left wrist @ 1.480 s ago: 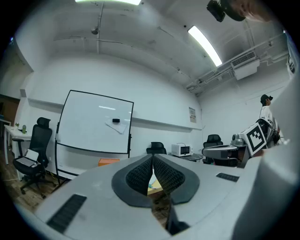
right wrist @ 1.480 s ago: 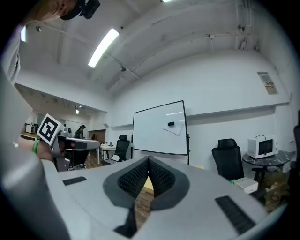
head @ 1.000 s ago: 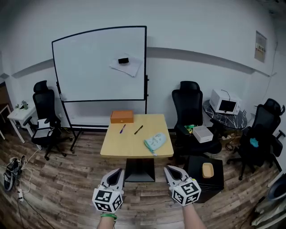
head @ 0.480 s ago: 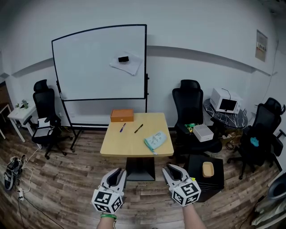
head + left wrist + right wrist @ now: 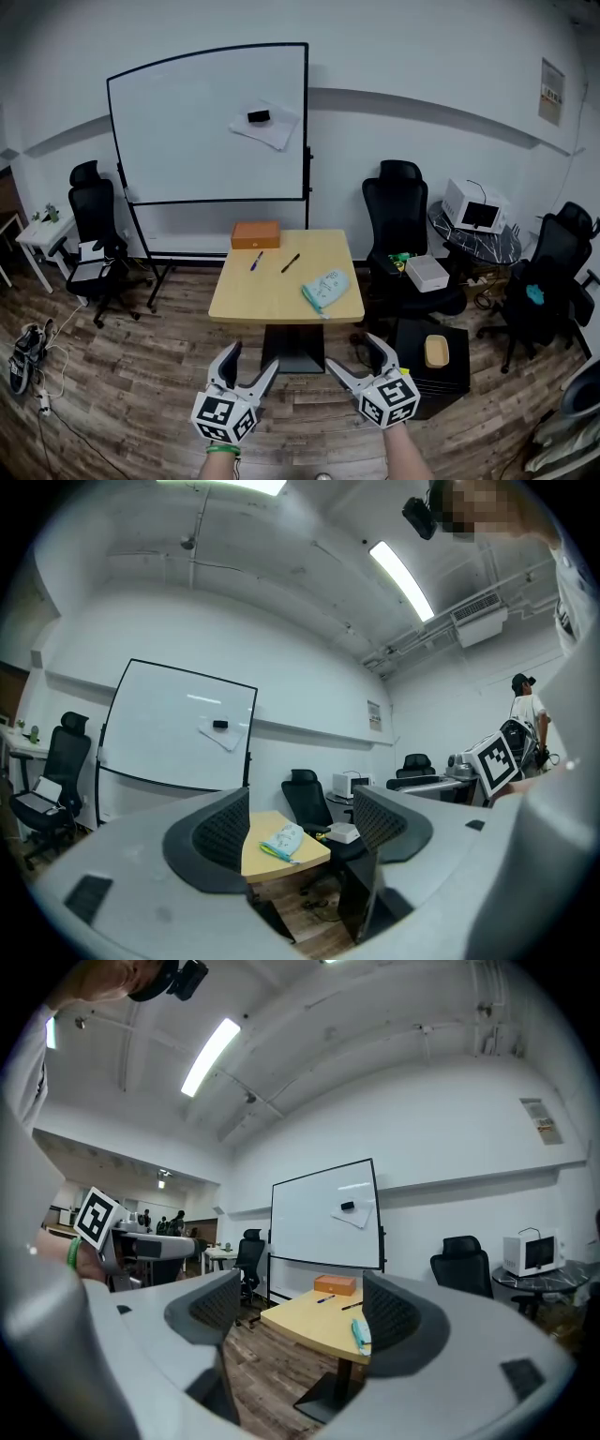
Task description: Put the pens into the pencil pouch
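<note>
On the desk, two pens are lying near the far edge, one blue pen and one black pen, beside one orange box; one pale pencil pouch is sitting by the right edge. Short of the near edge, the left gripper, jaws just opening wide, and the right gripper, jaws spread wide, are hovering empty.

Light wood table, square top, dark pedestal, on plank floor. Far left corner: orange box, flat. Just in front of it, blue pen; black pen beside it, apart, both angled. Pale green pencil pouch near right front edge, apart from pens.
</note>
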Tool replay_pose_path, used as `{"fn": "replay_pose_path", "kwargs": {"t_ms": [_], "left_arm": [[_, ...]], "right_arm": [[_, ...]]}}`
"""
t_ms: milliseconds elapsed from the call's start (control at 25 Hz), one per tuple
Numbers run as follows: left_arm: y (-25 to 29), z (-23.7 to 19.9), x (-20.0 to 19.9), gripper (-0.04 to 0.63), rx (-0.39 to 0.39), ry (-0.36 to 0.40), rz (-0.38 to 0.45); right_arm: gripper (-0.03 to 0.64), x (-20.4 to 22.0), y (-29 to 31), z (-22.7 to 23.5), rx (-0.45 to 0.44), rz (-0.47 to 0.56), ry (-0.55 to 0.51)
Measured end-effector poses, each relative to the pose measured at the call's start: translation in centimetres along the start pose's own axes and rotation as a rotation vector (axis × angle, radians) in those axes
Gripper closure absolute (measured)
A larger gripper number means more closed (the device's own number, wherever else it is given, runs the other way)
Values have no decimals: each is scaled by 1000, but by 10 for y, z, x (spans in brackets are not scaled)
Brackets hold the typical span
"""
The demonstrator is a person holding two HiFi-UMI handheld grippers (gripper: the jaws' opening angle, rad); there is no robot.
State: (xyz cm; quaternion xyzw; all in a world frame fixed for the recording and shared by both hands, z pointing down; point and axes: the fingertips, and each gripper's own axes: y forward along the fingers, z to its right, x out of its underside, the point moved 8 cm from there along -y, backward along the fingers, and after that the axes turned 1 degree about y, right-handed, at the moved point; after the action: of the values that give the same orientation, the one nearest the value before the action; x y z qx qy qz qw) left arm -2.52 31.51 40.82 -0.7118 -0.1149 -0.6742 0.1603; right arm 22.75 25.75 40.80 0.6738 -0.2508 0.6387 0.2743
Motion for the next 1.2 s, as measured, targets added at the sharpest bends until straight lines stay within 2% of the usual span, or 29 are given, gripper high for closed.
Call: {"fn": "replay_pose_path", "kwargs": {"t_ms": [800,1200], "left_arm": [[65,1,13,278,-23,21,-33],[131,-54,40,278,-1,-6,-44]], "right_arm": [[244,16,33,63,-48,-31,10],[270,33,104,99,-13,-61,19]]}}
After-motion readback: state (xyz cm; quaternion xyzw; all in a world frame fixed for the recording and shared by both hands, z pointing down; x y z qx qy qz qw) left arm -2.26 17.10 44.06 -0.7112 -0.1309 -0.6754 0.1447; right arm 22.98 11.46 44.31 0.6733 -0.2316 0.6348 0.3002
